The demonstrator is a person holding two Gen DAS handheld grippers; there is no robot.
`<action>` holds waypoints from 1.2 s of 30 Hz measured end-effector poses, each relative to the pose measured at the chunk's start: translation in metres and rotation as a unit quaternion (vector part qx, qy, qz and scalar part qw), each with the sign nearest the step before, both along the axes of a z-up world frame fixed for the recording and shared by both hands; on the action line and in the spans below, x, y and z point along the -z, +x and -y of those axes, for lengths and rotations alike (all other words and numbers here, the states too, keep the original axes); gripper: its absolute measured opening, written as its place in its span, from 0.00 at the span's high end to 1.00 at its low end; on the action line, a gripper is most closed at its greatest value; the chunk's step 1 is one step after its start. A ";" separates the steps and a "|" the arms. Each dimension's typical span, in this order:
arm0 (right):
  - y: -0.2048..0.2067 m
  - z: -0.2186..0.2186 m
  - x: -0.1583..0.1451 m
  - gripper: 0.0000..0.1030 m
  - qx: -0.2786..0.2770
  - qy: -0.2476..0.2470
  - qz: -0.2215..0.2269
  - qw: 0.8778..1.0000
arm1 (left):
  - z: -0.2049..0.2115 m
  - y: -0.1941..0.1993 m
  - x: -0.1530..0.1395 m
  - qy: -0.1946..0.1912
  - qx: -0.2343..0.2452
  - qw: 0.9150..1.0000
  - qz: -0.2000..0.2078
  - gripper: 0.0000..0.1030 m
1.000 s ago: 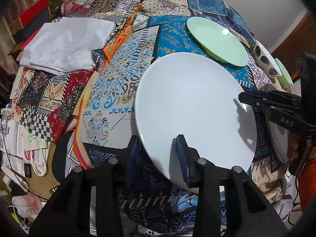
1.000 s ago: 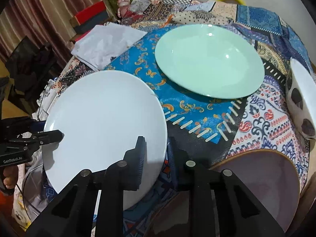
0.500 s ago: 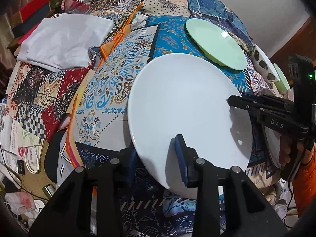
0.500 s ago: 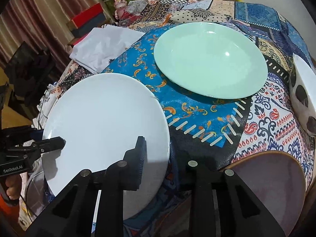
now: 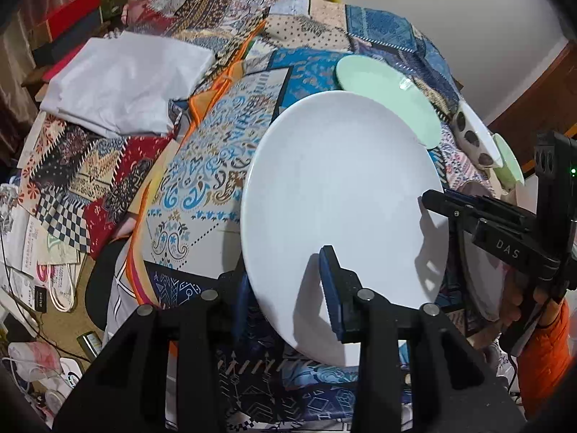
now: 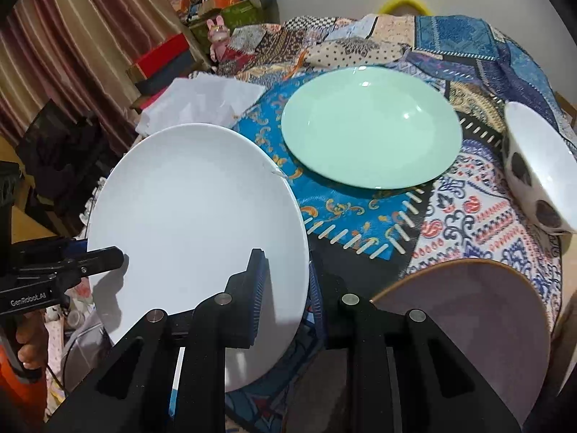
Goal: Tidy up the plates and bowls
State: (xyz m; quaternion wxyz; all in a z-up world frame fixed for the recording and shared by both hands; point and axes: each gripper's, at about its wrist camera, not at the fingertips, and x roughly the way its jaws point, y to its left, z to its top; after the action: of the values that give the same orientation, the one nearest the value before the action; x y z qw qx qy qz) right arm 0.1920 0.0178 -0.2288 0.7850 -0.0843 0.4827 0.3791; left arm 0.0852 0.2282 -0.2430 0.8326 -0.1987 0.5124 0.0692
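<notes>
Lifted higher and tilted since a moment ago, the white plate (image 5: 342, 202) hangs over the desk's (image 6: 468, 216) near edge, both grippers' jaws clamped on opposite rims, green plate (image 6: 371, 130) just beyond.

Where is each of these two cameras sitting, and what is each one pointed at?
Left wrist: rides the left tongs, gripping the white plate; faces across the table; right tongs and hand show.
Right wrist: rides the right tongs on the plate's opposite rim, facing the green plate; left tongs show.
Shared: both plates, spotted bowl.
</notes>
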 end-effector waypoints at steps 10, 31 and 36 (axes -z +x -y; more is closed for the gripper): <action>-0.007 0.030 -0.027 0.78 0.021 0.026 0.029 0.999 | 0.022 0.001 -0.030 0.016 0.012 0.999 0.027 0.65; -0.020 0.120 -0.054 0.78 0.090 0.047 0.060 0.993 | 0.102 0.020 -0.062 0.028 0.077 0.995 0.051 0.65; -0.020 0.143 -0.053 0.78 0.112 0.049 0.059 0.991 | 0.122 0.028 -0.060 0.023 0.097 0.994 0.048 0.65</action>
State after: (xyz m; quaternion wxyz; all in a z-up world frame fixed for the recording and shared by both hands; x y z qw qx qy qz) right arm 0.1721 -0.1257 -0.1763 0.8526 -0.0135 0.4227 0.3068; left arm 0.1130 0.1059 -0.1829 0.8634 -0.1323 0.4868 -0.0098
